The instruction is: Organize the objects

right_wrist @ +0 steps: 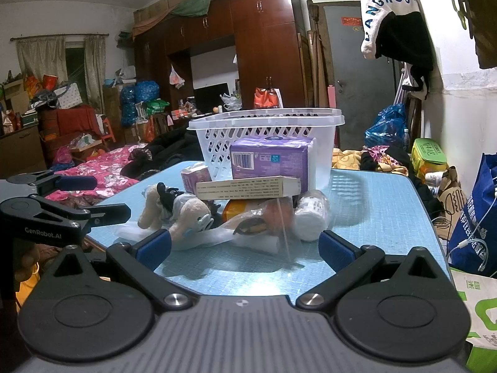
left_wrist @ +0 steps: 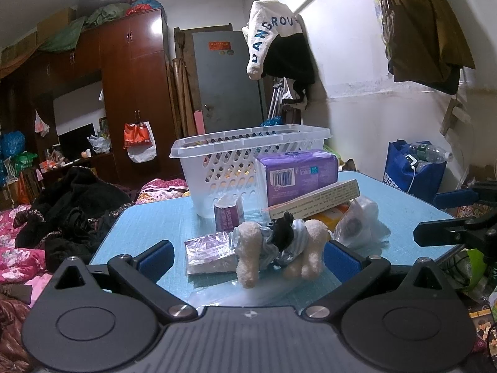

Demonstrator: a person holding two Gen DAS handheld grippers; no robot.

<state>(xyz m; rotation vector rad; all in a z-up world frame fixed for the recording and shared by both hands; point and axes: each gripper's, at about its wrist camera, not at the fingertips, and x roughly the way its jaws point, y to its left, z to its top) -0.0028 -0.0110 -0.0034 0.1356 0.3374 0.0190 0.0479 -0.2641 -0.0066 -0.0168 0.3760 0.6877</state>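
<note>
A white slotted basket (left_wrist: 217,161) stands at the far side of the blue table (left_wrist: 403,214); it also shows in the right wrist view (right_wrist: 267,127). In front of it lie a purple pack (left_wrist: 298,174), a long beige box (left_wrist: 313,200), a small purple packet (left_wrist: 226,216), a flat clear-wrapped packet (left_wrist: 208,253), a cream plush toy (left_wrist: 273,245) and a bagged white roll (left_wrist: 357,220). My left gripper (left_wrist: 248,261) is open, its jaws either side of the plush toy. My right gripper (right_wrist: 245,248) is open before the plastic-bagged items (right_wrist: 264,217) and plush (right_wrist: 180,209).
A bed with pink bedding (right_wrist: 102,171) and dark clothes (left_wrist: 68,205) lies left of the table. A blue bag (right_wrist: 475,217) and green box (right_wrist: 428,155) stand to the right. Clothes hang on the wall (left_wrist: 276,40). A wardrobe (left_wrist: 136,93) is behind.
</note>
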